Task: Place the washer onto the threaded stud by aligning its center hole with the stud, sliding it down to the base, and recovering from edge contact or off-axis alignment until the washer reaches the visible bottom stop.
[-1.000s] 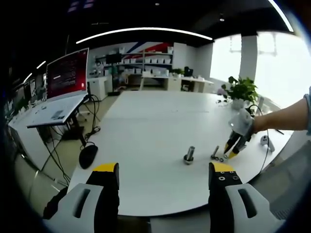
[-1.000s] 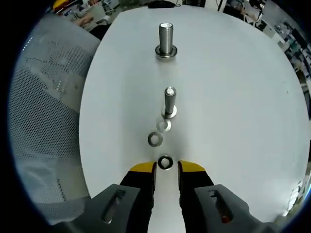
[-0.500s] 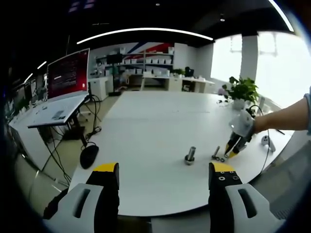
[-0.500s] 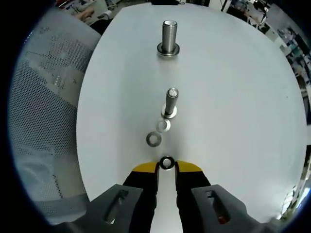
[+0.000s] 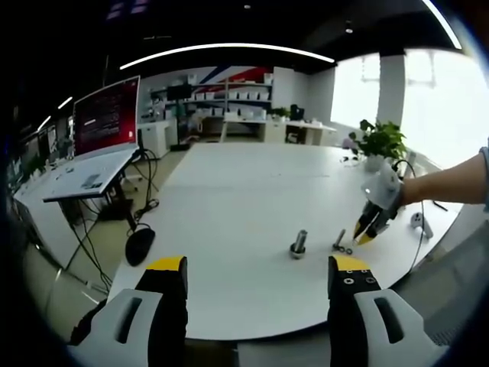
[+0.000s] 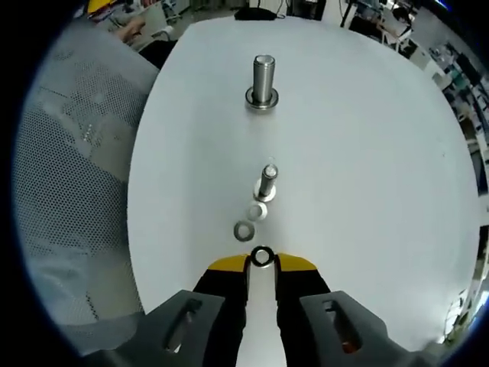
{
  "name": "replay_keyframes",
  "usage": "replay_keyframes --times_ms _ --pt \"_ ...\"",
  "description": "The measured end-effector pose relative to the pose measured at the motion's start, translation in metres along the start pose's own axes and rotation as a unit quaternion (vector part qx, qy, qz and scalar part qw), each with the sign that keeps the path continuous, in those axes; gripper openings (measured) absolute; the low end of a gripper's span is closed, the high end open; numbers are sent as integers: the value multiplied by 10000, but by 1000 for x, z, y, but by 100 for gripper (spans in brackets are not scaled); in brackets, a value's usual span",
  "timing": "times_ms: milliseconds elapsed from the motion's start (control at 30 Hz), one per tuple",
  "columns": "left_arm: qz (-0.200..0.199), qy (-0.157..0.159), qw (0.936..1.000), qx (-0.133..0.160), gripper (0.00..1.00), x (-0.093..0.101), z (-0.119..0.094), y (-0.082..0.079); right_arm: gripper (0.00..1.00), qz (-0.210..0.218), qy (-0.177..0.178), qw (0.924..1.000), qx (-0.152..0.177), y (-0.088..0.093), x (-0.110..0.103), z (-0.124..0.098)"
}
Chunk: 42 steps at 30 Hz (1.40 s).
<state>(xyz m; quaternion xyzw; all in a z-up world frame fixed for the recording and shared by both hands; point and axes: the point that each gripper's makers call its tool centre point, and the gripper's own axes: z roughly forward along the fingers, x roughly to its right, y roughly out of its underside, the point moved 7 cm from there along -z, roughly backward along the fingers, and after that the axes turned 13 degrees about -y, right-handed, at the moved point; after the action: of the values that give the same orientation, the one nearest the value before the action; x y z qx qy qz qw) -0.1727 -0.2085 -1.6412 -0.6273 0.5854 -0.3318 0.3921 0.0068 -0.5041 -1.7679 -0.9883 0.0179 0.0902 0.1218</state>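
Observation:
My right gripper [image 6: 262,263] is shut on a dark metal washer [image 6: 262,256], held a little above the white table [image 6: 367,153]. Ahead of it on the table lie two more washers [image 6: 244,230] [image 6: 257,212], then a small threaded stud [image 6: 267,182] standing upright, then a larger threaded stud [image 6: 263,81] farther off. In the left gripper view both studs [image 5: 299,245] [image 5: 338,240] stand near the table's right edge, and the right gripper [image 5: 368,232] hangs just above and to the right of them, held by a person's arm. My left gripper [image 5: 256,267] is open and holds nothing, well short of the studs.
A grey mesh chair back [image 6: 72,168] lies beside the table in the right gripper view. A laptop [image 5: 103,130] on a side stand, a potted plant [image 5: 379,143] and a black mouse-like object [image 5: 138,245] show in the left gripper view.
My right gripper closed on the washer and lifted it off the table; the washers and studs now look farther below. The left gripper has not moved.

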Motion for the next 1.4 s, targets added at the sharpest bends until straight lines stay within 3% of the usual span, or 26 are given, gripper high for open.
replay_keyframes --times_ms 67,600,1033,1400 --pt "3 -1 10000 0 74 0 0 0 14 38 52 9999 -106 -2 -1 -4" --pt "25 2 10000 -33 74 0 0 1 14 -19 208 9993 311 -39 -7 -30" --pt "27 -22 10000 -44 74 -1 0 1 14 -285 232 9988 318 -56 -6 -36" --pt "21 -39 10000 -36 74 -1 1 1 14 -362 112 9992 150 -61 -4 -26"
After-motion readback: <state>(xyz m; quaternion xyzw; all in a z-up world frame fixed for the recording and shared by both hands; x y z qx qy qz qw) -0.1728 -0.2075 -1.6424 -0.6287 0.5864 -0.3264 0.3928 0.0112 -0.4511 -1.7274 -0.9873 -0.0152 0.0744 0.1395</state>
